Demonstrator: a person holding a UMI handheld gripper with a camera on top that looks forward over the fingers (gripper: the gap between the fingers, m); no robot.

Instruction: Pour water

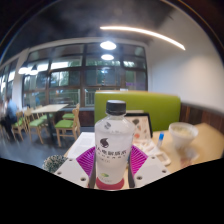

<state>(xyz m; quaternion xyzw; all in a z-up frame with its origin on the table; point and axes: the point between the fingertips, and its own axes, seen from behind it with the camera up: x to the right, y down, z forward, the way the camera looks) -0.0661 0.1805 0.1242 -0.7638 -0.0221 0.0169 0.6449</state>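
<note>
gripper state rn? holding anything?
hand-held gripper: shut on the water bottle, pink pads pressing its label from both sides; bottle upright, cap still on.

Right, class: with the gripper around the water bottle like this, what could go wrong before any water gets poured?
1. The bottle still wears its black cap, so tipping it now would probably pour nothing.
2. The cup stands off to one side, beyond the fingers; a careless swing might knock it.
3. The gripper grips low on a tall bottle, so it may tilt or slip when lifted.
</note>
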